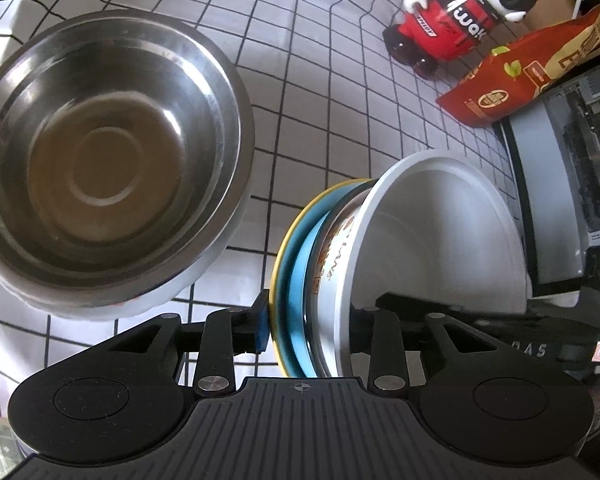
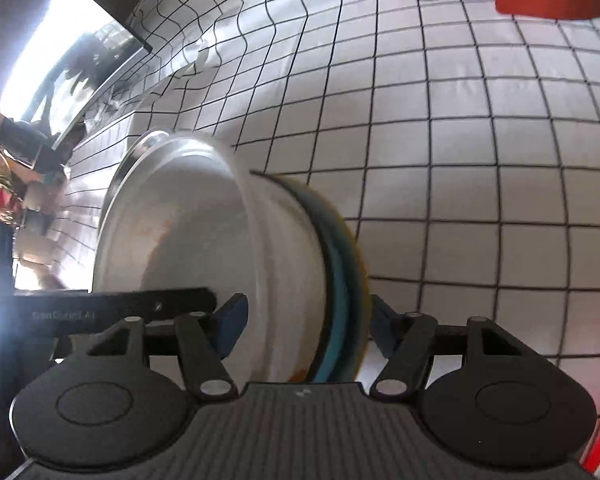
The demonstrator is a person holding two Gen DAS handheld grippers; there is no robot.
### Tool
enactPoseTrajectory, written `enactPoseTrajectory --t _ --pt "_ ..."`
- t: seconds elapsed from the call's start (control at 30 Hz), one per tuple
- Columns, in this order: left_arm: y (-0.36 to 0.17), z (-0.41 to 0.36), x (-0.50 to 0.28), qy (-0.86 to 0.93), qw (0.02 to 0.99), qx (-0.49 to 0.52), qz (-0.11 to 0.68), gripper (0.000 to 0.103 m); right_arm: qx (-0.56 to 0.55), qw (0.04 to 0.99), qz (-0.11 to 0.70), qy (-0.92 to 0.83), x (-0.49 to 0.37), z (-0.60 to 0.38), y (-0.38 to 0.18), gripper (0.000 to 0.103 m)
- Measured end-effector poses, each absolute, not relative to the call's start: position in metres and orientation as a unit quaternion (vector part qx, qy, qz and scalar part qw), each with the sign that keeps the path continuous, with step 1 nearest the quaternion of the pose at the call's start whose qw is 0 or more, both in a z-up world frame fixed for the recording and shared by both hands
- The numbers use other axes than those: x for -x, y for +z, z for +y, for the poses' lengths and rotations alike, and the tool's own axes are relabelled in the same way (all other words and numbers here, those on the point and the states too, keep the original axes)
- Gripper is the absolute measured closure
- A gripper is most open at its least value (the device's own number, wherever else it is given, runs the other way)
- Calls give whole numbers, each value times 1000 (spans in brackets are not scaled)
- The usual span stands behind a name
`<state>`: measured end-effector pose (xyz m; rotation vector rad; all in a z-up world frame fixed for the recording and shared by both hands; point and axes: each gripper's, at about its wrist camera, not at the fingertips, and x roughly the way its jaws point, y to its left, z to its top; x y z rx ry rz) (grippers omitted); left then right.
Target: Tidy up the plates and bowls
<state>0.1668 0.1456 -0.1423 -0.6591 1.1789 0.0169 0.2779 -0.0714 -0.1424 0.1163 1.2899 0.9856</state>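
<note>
A stack of dishes is held on edge above the checked cloth: a yellow-rimmed blue plate, a steel dish with print and a white bowl. My left gripper is shut on its near rim, one pad on the yellow rim and the other finger inside the bowl. In the right wrist view the same white bowl and blue plate look smeared. There my right gripper is shut on them, one pad inside the bowl and one at the yellow rim. Nested steel bowls sit at the left.
A red bottle with a white mascot head, an orange-red packet and a grey machine case line the far right. In the right wrist view a shiny dark-framed panel and a person's hand are at the left.
</note>
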Motion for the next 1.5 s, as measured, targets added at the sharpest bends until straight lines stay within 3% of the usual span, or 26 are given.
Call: enactPoseTrajectory --t 0.57,0.83,1.0,1.5 --pt "-141 153 -167 -14 797 302 522 60 -57 680 582 443 -296 -54 -142 39" --pt "-141 154 -167 -11 784 312 536 59 25 723 555 411 -289 -40 -128 39" --pt "-139 145 -173 -9 782 298 547 49 36 719 556 415 -285 -32 -128 38" --pt "-139 144 -170 -11 771 296 564 46 16 708 571 415 -277 -37 -130 36"
